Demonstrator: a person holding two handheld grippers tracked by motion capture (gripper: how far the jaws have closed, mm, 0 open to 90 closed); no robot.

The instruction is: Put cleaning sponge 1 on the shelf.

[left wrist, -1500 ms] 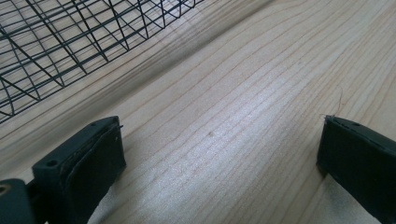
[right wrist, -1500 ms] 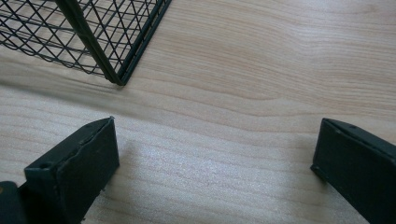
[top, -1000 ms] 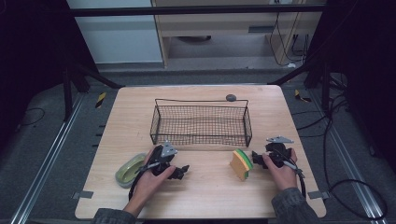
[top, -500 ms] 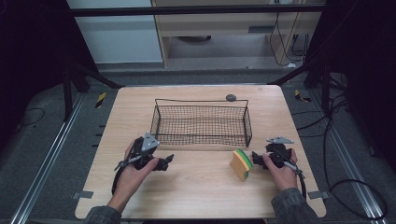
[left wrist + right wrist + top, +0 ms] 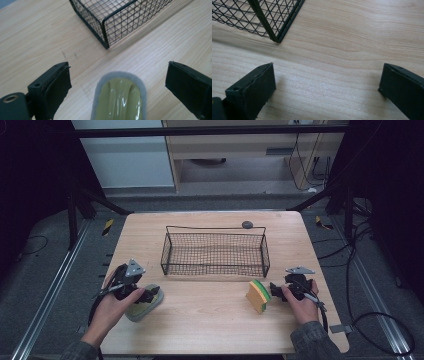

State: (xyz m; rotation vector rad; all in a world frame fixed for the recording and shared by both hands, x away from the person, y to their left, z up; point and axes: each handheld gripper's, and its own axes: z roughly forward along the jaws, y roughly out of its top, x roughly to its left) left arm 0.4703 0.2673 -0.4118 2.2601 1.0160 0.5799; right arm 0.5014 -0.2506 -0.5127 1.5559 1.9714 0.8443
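A pale green pad with a grey rim (image 5: pixel 145 306) lies flat near the table's left front. My left gripper (image 5: pixel 149 295) hovers over it, open. In the left gripper view the pad (image 5: pixel 118 100) lies between the two spread jaws of the gripper (image 5: pixel 118 69), touching neither. A yellow sponge with a green layer (image 5: pixel 258 295) stands on edge at the right front. My right gripper (image 5: pixel 273 288) sits just right of it, pointing at it. In the right gripper view that gripper (image 5: pixel 327 72) is open with only bare wood between the jaws.
A black wire basket (image 5: pixel 215 251) stands in the middle of the wooden table (image 5: pixel 210 315), with corners near both grippers (image 5: pixel 107 45) (image 5: pixel 275 38). A small dark round object (image 5: pixel 247 224) lies behind the basket. Table edges are close to both hands.
My left gripper has moved left and now stands over the green pad, which lay beside it before. The right gripper and the yellow sponge have stayed put.
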